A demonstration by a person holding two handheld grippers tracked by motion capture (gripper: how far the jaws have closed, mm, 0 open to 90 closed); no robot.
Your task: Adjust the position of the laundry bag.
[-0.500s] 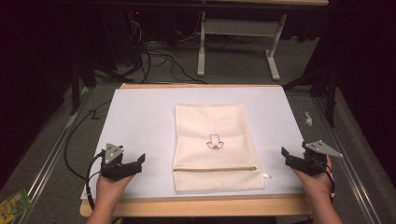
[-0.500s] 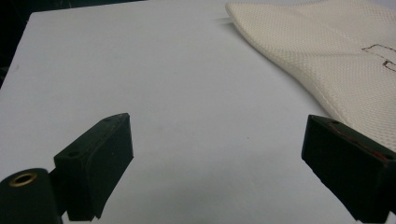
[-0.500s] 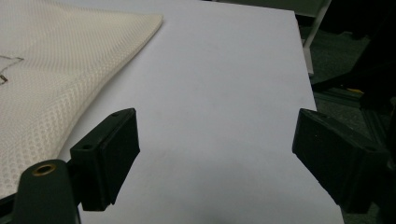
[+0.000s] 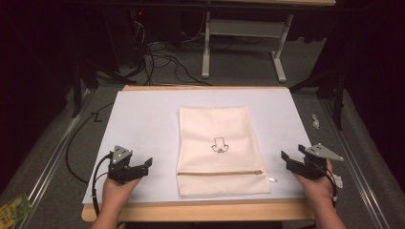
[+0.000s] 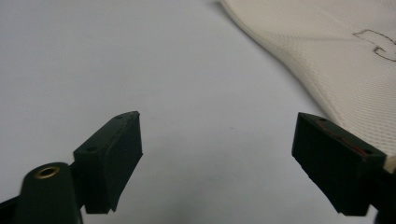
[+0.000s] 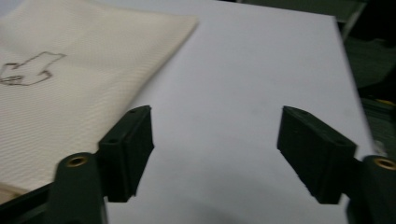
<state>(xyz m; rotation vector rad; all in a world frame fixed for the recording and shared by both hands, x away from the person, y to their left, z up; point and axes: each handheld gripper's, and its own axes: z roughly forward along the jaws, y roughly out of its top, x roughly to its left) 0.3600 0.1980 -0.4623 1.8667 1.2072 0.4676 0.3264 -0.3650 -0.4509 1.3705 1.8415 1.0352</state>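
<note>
2 black tools (image 4: 143, 164) (image 4: 289, 159), grey 3-cornered top plates, trailing black cables

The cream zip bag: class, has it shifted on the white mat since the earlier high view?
No. The cream zip bag lies as before, centred on the white mat.

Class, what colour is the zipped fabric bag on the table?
Cream bag, seen best in the high view.

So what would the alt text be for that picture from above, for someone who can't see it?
A cream zippered fabric bag lies flat in the middle of a white table mat, with a small drawing on it. A person's hands hold an open left gripper and an open right gripper on either side of it, neither touching it. Beyond the table are dark floor and cables.
</note>
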